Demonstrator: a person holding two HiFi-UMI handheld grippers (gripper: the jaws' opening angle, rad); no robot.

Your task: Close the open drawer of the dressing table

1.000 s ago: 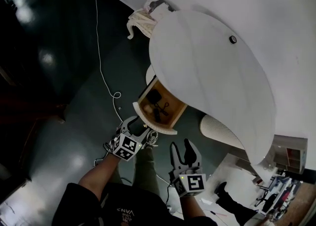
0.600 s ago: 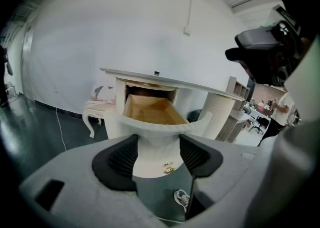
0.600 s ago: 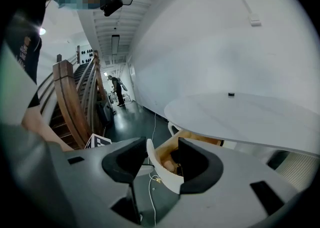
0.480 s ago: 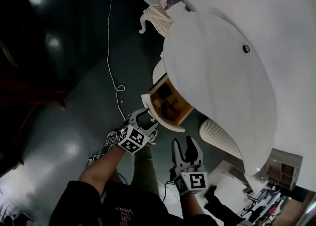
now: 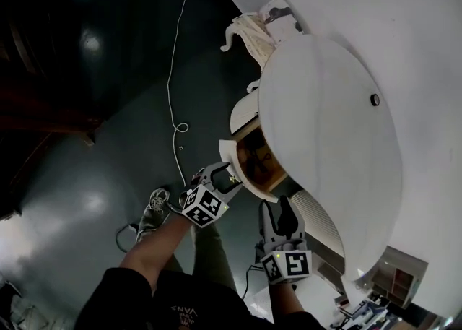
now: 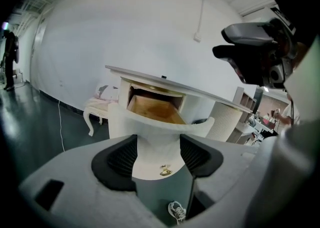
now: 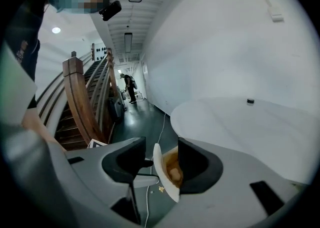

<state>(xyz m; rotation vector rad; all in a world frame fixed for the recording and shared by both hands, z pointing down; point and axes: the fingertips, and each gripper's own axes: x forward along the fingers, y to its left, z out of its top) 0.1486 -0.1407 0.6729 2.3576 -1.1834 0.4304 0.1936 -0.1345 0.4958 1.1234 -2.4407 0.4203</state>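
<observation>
- Desk [image 5: 325, 126]: occupying the head view's 2 o'clock sector.
- Drawer [image 5: 253, 159]: standing open, projecting from the desk's 8 o'clock edge.
- Left claw [image 5: 221, 175]: gaping wide, gripping nothing, facing the drawer front.
- Right claw [image 5: 278, 209]: gaping, empty, hovering at the drawer's 5 o'clock.

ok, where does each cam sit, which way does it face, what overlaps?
Head view: on the person's head, facing steeply down at the dressing table, open drawer and floor; both forearms, left gripper, right gripper show.
Left gripper view: on the left gripper, facing the drawer front head-on; its open jaws frame the gold handle.
Right gripper view: on the right gripper, facing along the table toward a staircase; open jaws, drawer edge-on between them.
Shared: the drawer is in all three.
</observation>
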